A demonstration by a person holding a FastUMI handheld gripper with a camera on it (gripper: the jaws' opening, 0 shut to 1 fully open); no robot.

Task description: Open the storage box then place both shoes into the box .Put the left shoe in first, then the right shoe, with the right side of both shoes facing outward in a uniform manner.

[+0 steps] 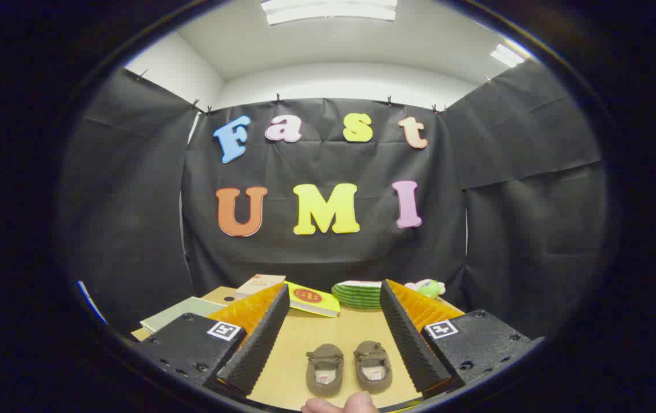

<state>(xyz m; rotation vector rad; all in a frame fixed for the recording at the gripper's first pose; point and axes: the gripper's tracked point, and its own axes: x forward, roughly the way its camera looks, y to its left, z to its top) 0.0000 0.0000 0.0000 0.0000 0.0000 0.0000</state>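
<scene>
Two small brown shoes sit side by side on the wooden table [328,335], toes pointing away from the camera: the left shoe [324,369] and the right shoe [373,366], close together but not touching, each with a pale insole label too small to read. They lie between the two fingers of the gripper [334,298], whose jaws stand wide apart and hold nothing. Each finger mount carries a square black-and-white marker tag. Fingertips of a person's hand [339,405] show just in front of the shoes. Beyond the fingers, at the far side of the table, lie a yellow book [313,300] with a red oval emblem whose writing cannot be made out, a tan box [259,285], a green striped bowl-like object [356,293], a small green and pink toy [428,287] and a pale green flat booklet [175,314].
</scene>
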